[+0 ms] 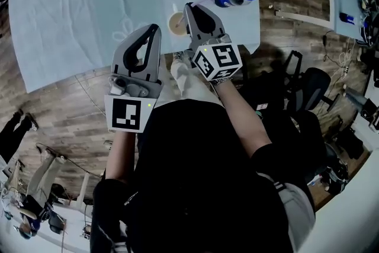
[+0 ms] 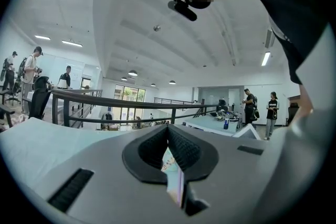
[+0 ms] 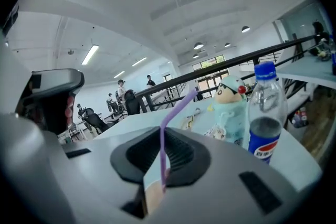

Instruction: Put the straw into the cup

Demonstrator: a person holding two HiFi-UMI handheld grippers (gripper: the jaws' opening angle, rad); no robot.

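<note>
Pinching straw (image 3: pixel 163 149), right gripper (image 1: pixel 190 9) angled by cup (image 1: pixel 177 24), left gripper (image 1: pixel 155 29) alongside

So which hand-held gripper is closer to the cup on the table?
Right. The right hand-held gripper, shut on the purple straw, has its tips right beside the cup. The left hand-held gripper sits farther off, to the cup's left.

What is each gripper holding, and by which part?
The right gripper pinches the purple straw by its straight stem, below the bend. The left gripper, jaws together, holds nothing.
</note>
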